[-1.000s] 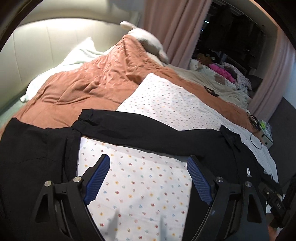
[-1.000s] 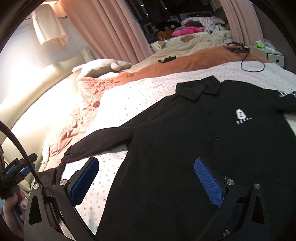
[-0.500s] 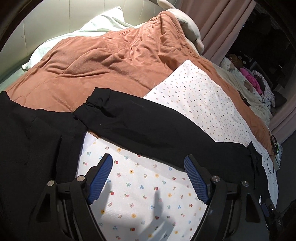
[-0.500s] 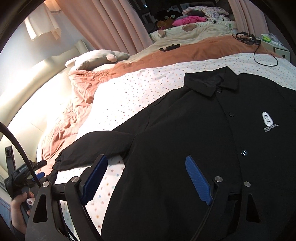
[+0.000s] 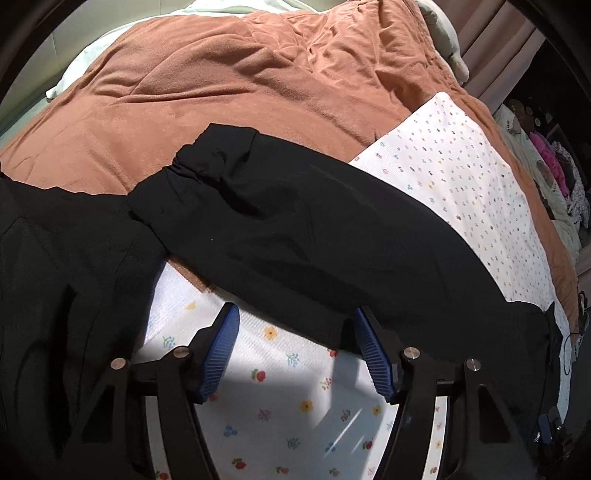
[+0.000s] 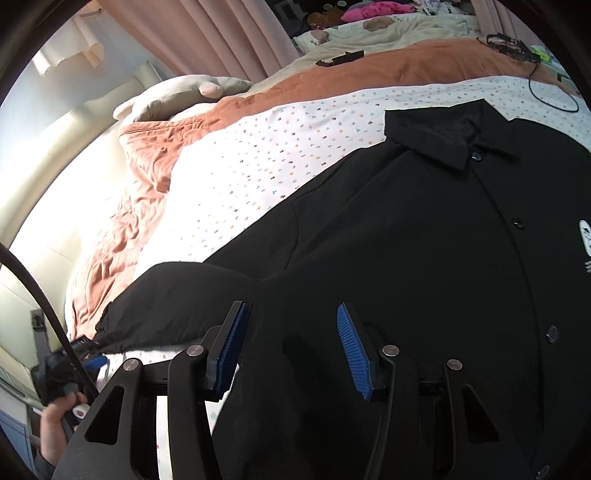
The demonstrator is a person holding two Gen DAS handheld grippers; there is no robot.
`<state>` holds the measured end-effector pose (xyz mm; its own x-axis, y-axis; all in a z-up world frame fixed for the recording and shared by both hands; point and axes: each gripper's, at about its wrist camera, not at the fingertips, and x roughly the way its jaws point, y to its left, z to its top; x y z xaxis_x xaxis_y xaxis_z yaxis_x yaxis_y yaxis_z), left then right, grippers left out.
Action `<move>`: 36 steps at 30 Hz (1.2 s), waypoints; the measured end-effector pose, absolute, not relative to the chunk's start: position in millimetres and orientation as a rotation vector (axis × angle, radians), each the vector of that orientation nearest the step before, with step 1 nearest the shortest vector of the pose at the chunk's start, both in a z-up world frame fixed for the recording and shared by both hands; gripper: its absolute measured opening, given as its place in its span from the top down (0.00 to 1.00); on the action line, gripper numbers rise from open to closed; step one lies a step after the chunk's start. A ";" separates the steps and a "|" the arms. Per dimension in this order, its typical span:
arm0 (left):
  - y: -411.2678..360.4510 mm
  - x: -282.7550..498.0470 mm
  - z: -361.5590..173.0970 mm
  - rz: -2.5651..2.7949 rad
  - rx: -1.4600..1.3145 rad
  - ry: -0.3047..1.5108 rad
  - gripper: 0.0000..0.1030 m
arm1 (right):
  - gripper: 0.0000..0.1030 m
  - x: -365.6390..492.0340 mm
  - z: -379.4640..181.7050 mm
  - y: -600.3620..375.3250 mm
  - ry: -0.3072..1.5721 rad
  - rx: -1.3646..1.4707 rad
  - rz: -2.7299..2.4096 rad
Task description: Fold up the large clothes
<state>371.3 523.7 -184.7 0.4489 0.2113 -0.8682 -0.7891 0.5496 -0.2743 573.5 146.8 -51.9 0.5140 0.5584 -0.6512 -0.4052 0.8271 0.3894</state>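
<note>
A large black button-up jacket [image 6: 424,229] lies spread flat on a white flower-print sheet [image 6: 288,147], collar [image 6: 450,136] at the far side and a white chest logo [image 6: 585,240] at the right. Its long sleeve [image 5: 314,236] stretches across the sheet, the gathered cuff [image 5: 207,158] resting on the orange blanket [image 5: 240,77]. My left gripper [image 5: 293,332] is open just above the sheet at the sleeve's lower edge. My right gripper [image 6: 290,332] is open low over the jacket body near the armpit. Neither holds anything.
Another black garment [image 5: 55,277] lies at the left. A grey plush pillow [image 6: 184,96], a cream duvet with clothes [image 6: 388,33] and a black cable [image 6: 550,96] lie beyond. Pink curtains [image 6: 207,33] hang behind. The person's hand with the other gripper [image 6: 62,384] shows at lower left.
Both grippers have dropped lower and closer to the jacket. The left has closed in on the sleeve's lower edge, the right on the body near the armpit. Both jaw gaps have narrowed somewhat.
</note>
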 end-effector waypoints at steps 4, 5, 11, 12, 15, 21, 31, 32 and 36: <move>533.1 382.3 -187.1 0.743 -0.710 0.892 0.62 | 0.53 580.1 -56.3 153.0 0.848 0.199 0.606; 536.7 383.1 -186.6 0.750 -0.711 0.892 0.69 | 0.53 581.6 -58.2 154.9 0.849 0.200 0.614; 539.1 380.4 -153.3 0.700 -0.693 0.817 0.94 | 0.72 597.5 -69.9 152.9 0.888 0.294 0.692; 537.6 379.0 -141.8 0.691 -0.680 0.794 0.94 | 0.73 601.7 -72.2 151.0 0.891 0.324 0.703; 531.6 377.3 -106.6 0.653 -0.646 0.737 0.95 | 0.77 612.3 -83.2 148.9 0.910 0.381 0.732; 504.5 381.6 -37.2 0.549 -0.570 0.638 0.96 | 0.77 631.5 -126.9 163.6 1.038 0.411 0.730; 421.6 408.2 57.8 0.347 -0.494 0.517 0.96 | 0.46 627.9 -81.6 119.4 0.982 0.501 0.730; 413.1 411.7 64.2 0.326 -0.486 0.511 0.96 | 0.36 620.9 -75.3 108.9 0.961 0.516 0.724; 378.9 423.0 88.0 0.232 -0.471 0.486 0.96 | 0.36 601.1 -61.7 70.6 0.935 0.567 0.713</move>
